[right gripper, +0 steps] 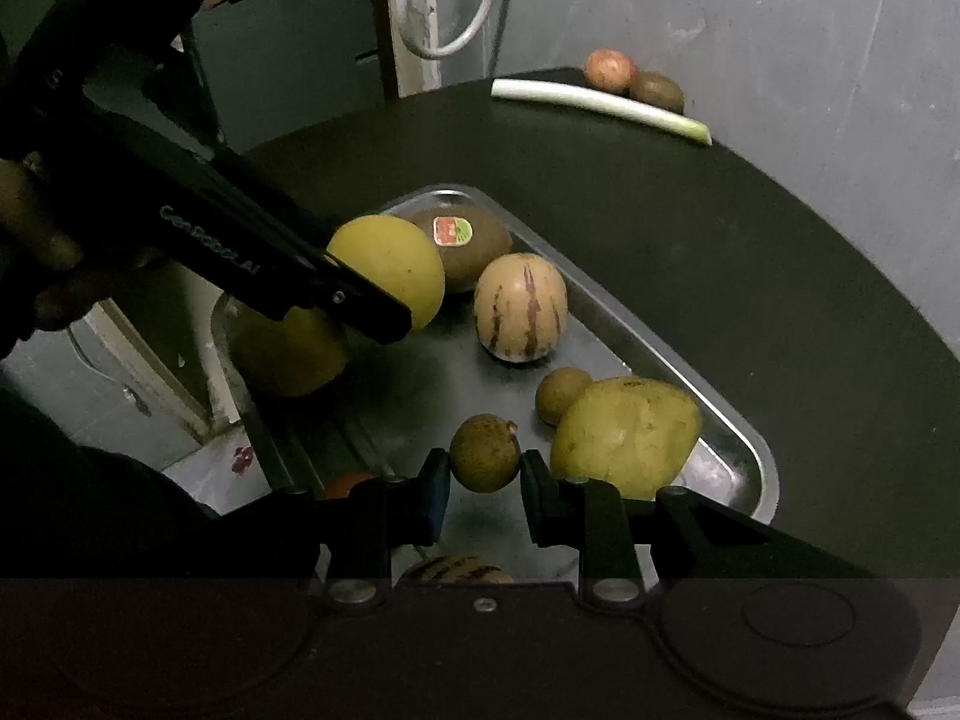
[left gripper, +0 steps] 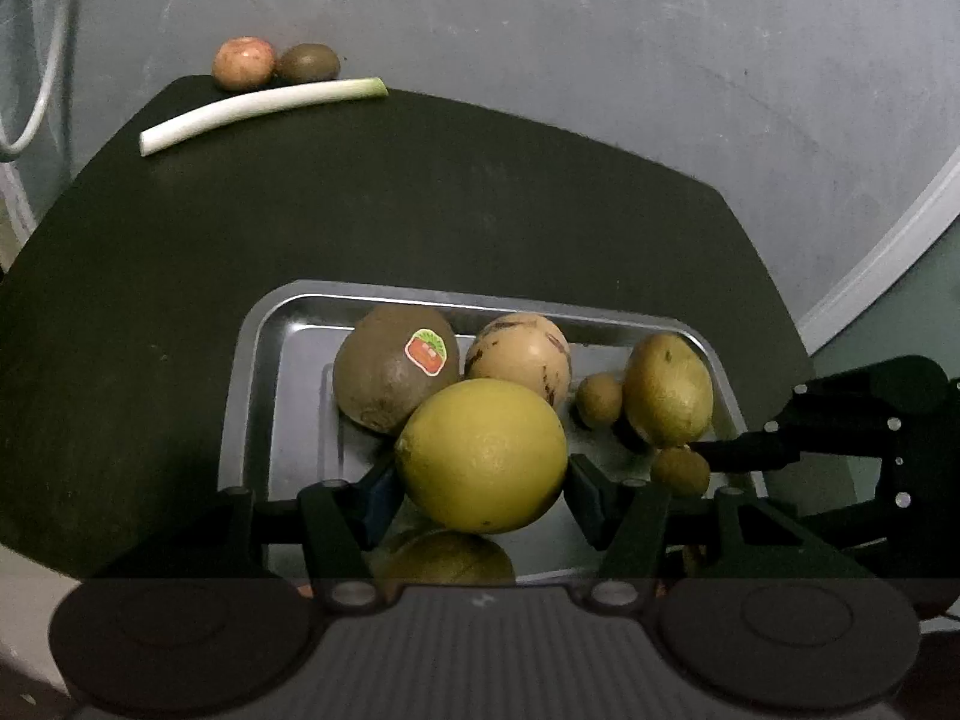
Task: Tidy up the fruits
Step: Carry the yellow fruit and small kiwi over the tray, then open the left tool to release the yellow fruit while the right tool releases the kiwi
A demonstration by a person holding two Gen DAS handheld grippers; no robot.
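Note:
My left gripper (left gripper: 483, 483) is shut on a large yellow lemon (left gripper: 480, 456), held just above a steel tray (left gripper: 252, 360). My right gripper (right gripper: 485, 477) is shut on a small brown round fruit (right gripper: 485, 453) over the tray's near end (right gripper: 762, 480). In the tray lie a kiwi with a red sticker (left gripper: 393, 369), a striped pale melon (left gripper: 519, 357), another small brown fruit (left gripper: 600, 399) and a yellow-green fruit (left gripper: 669, 390). The right wrist view shows the left gripper (right gripper: 360, 300) coming in from the upper left with the lemon (right gripper: 390, 276).
The tray sits on a dark round table (left gripper: 420, 210). At its far edge lie a leek stalk (left gripper: 264, 111), a reddish round fruit (left gripper: 243, 63) and a second kiwi (left gripper: 309, 63). A grey wall (left gripper: 600, 30) stands behind, and a white hose (right gripper: 444, 0) hangs by it.

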